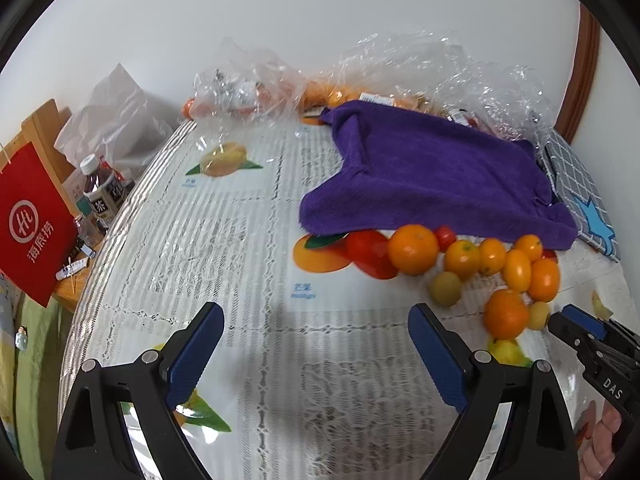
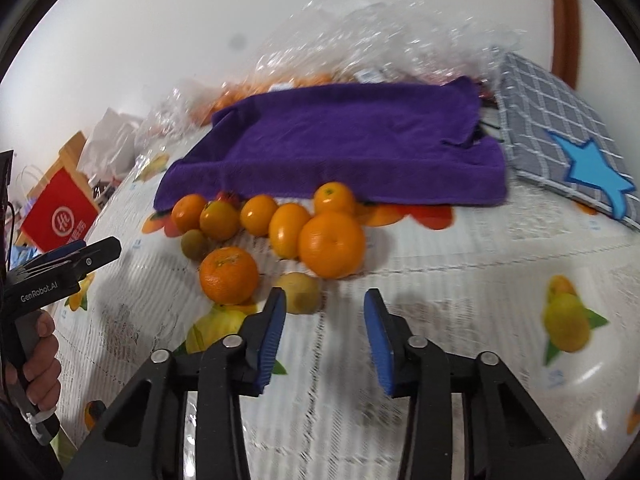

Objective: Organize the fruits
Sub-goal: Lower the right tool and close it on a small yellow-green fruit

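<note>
At the far left, beside the table, stands a red bag (image 1: 34, 224) with white signs, and behind it some bottles (image 1: 102, 188) and a white plastic bag (image 1: 116, 120). The table (image 1: 240, 240) has a cloth printed with fruit pictures. The left gripper (image 1: 316, 344) hangs over a bare part of this cloth — its jaws are spread wide and hold nothing.

Further right, a purple towel (image 1: 424, 176) lies flat, with crumpled clear plastic (image 1: 420, 64) behind it along the wall. Just in front of the towel's near edge the fruits lie in a loose group: a big orange (image 1: 414, 249), several smaller oranges (image 1: 516, 268) touching one another, and two dull yellow-green fruits (image 1: 446, 288), perhaps limes, as the view is blurred. One orange (image 2: 229, 275) lies nearer, a little apart from the rest.

The right gripper (image 2: 325, 334) is low over the table just in front of the group, jaws parted and empty; a yellow-green fruit (image 2: 298, 293) is close to its left finger (image 2: 272, 336). At the far right lies a grey checked cloth (image 2: 552, 116) with a blue star.
</note>
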